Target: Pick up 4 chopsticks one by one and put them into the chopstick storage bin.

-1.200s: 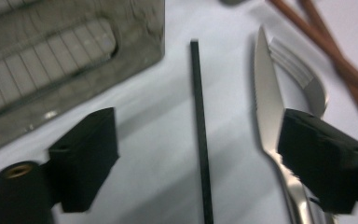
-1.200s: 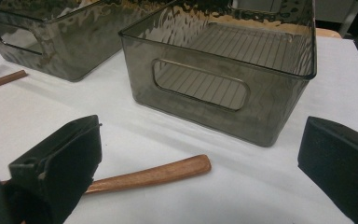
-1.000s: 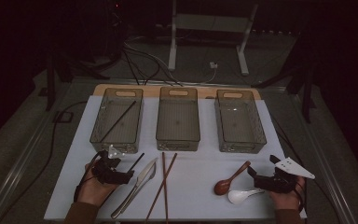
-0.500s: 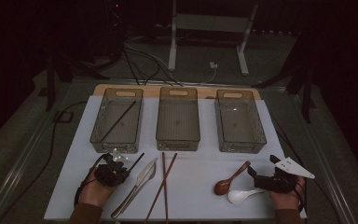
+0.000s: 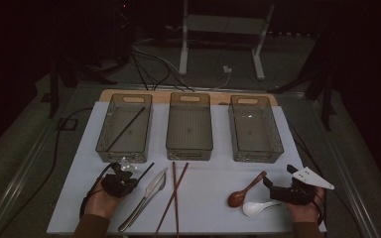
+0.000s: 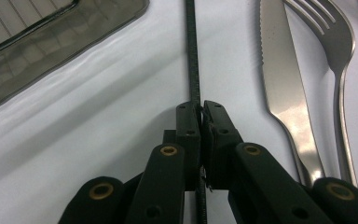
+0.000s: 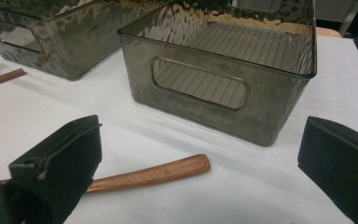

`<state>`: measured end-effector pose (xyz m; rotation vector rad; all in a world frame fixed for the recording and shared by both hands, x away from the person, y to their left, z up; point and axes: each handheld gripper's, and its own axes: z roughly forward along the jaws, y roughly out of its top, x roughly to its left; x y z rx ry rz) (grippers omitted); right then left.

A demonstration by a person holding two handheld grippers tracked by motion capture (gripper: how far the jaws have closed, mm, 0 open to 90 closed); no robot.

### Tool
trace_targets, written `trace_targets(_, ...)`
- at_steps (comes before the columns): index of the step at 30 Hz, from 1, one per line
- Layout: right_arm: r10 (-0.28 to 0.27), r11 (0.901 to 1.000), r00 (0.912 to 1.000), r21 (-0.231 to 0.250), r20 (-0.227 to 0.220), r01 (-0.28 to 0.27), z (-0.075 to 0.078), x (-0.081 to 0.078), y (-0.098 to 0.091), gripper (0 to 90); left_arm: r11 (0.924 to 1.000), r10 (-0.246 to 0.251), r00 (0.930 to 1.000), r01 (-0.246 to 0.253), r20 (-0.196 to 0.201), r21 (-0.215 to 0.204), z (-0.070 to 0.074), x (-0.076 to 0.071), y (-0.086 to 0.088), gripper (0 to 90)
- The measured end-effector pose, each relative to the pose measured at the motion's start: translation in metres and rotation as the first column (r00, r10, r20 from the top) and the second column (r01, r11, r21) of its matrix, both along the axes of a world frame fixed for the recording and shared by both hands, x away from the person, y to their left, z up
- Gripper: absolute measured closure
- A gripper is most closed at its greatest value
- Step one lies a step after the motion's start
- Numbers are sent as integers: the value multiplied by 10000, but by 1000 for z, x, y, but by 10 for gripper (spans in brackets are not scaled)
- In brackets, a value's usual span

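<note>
Your left claw (image 6: 200, 109) has just been closing, and in the left gripper view its jaws now stand pinched together on the thin black chopstick (image 6: 192, 56), gripping it near its close end with the rod running between the pads. So the step in hand looks like the pick-up: the grasp is made, but the chopstick lies flat on the white desk (image 5: 208, 208) and has not been lifted. Its long axis runs straight away from your claw in that view; in the high view the chopstick (image 5: 145, 171) slants up and to the right from the left claw (image 5: 124, 179), its far tip pointing toward the gap between the left bin (image 5: 124, 124) and the middle bin (image 5: 189, 124). The next move, I judge, calls for a clean lift that keeps the rod level, then a swing toward the left bin, where a matching black stick (image 5: 126, 128) already lies on a diagonal. Mind the knife (image 6: 284, 79) and fork (image 6: 335, 56) lying just beside the chopstick on its right; a sideways drag could nudge them. Your right claw (image 7: 200, 158) stands wide apart and holds nothing, with the wooden spoon handle (image 7: 154, 173) lying crosswise before it and the right bin (image 7: 223, 88) beyond.
</note>
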<state>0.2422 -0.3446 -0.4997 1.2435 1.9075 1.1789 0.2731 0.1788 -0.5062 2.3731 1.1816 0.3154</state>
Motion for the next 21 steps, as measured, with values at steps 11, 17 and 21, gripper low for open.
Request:
trace_targets(11,-34,10000,10000,7,3,34,0,0,0,0,10000,-61,9997,61,240,2,3,4,-4,877)
trace_targets(17,-41,10000,10000,0,8,41,0,0,-1,0,9997,-226,9987,229,448,-52,11,6,-10,877)
trace_targets(21,-48,10000,10000,15,13,48,0,0,-1,0,9997,-239,9979,244,600,-81,16,7,-10,877)
